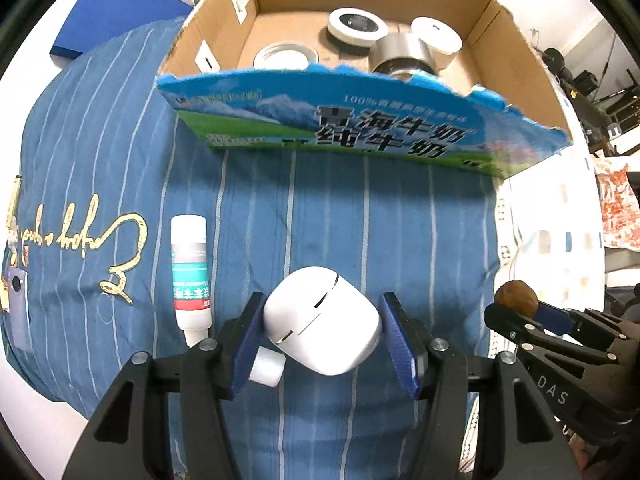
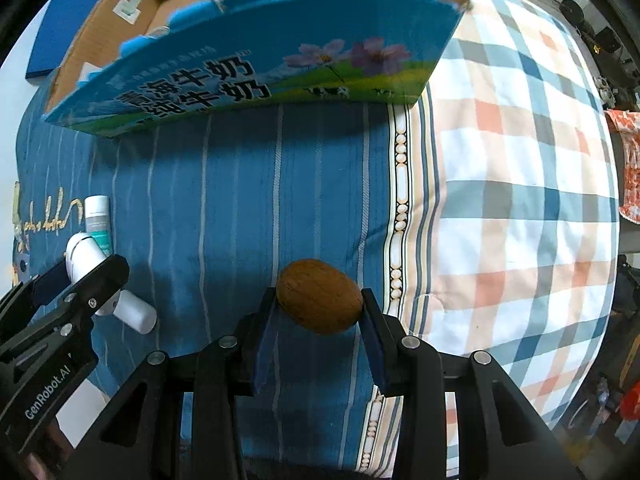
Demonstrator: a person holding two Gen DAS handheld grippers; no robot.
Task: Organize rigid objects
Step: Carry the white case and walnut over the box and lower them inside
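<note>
My left gripper [image 1: 322, 326] is shut on a white rounded plastic device [image 1: 320, 320] with a short white stub [image 1: 267, 366], held above the blue striped bedding. My right gripper [image 2: 320, 304] is shut on a brown walnut [image 2: 320, 301]; the walnut also shows in the left wrist view [image 1: 515, 298]. The white device also shows in the right wrist view [image 2: 86, 258], at the far left. An open milk carton box [image 1: 360, 124] stands ahead of both grippers, holding tape rolls [image 1: 358, 26], a metal cylinder [image 1: 402, 54] and a round lid [image 1: 286, 56].
A white tube with a green and red label [image 1: 190, 272] lies on the bedding left of my left gripper. A blue board [image 1: 116, 12] lies at the far left. Checked bedding [image 2: 520, 184] spreads to the right. Dark furniture stands beyond the bed's right edge.
</note>
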